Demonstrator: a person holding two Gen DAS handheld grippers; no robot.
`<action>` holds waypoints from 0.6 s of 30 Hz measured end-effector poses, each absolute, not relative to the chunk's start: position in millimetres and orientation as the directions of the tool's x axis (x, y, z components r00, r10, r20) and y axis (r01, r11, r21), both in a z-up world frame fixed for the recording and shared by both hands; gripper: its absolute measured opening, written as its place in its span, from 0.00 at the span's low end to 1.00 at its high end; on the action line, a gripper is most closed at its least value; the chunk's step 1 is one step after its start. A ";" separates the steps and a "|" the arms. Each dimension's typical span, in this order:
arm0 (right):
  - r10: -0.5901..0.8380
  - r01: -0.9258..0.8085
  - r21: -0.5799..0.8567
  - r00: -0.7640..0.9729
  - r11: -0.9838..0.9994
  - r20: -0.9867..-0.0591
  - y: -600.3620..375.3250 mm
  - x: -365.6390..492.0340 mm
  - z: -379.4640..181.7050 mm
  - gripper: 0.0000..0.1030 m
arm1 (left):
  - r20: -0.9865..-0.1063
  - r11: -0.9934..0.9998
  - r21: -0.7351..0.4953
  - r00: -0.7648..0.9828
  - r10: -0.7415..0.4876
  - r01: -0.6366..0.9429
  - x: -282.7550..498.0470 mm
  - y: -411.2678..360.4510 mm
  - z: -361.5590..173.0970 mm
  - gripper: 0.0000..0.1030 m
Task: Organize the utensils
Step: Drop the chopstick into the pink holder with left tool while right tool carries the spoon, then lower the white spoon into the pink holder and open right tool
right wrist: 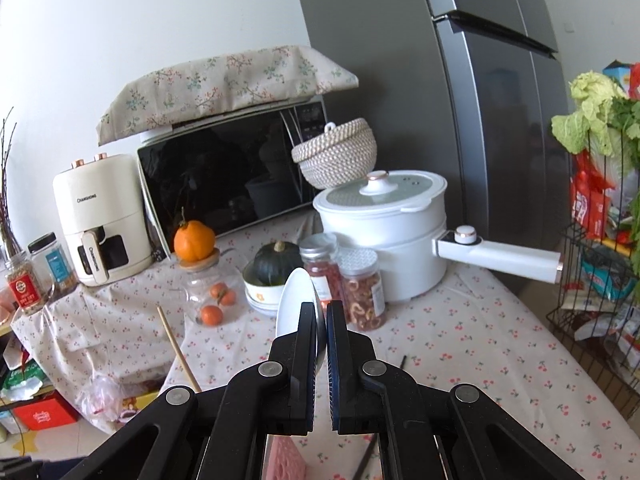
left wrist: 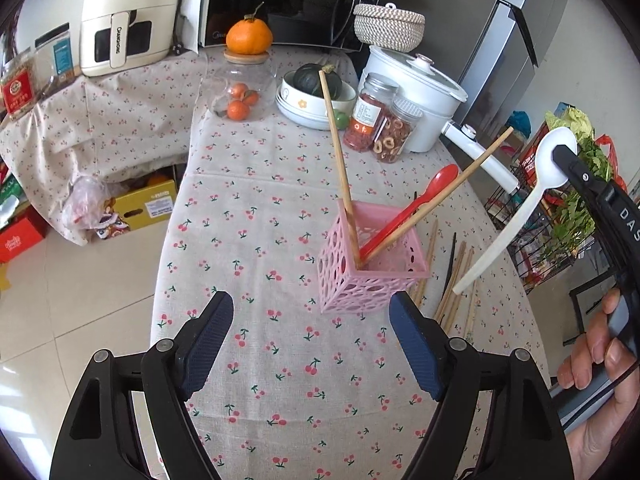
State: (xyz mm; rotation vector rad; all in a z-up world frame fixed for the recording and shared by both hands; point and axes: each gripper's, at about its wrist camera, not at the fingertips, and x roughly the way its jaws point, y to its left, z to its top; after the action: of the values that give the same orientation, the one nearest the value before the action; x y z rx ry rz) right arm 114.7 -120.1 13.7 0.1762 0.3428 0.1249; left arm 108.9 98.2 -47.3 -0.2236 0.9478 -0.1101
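A: L gripper point(left wrist: 310, 320)?
B: Jaws wide apart, nothing btwn them, over bare cloth point(left wrist: 280, 380) just short of the pink holder point(left wrist: 372, 272).
A: R gripper point(right wrist: 321, 312)?
B: Clamped on the white spoon point(left wrist: 520, 208) by its bowl, held up in the air to the R of the holder, handle slanting down twd it.
A: What's in the holder?
B: Red spoon point(left wrist: 416, 208) and 2 chopsticks point(left wrist: 340, 160), leaning out past the rim.
A: Loose stuff?
B: More chopsticks point(left wrist: 456, 292) flat on the cloth just R of the holder, near the table's R edge.
A: Room to move?
B: Open cloth in front and L of the holder. Back is crowded: jars point(left wrist: 380, 120), pot point(left wrist: 416, 92), bowls point(left wrist: 312, 100). L table edge drops to the floor point(left wrist: 80, 280); wire rack point(right wrist: 592, 300) beyond the R edge.
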 end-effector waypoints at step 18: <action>-0.014 0.048 0.115 0.961 0.992 -0.275 -66.4 137.0 -9.6 0.04 | -0.810 0.978 -0.208 0.561 -0.170 -0.005 104.0 113.8 -58.3 0.80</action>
State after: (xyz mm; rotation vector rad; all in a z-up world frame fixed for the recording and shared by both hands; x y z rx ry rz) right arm 137.0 -66.4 -9.6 0.1207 0.2772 -0.0315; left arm 104.0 113.8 -58.3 -0.1957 0.9718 -0.0974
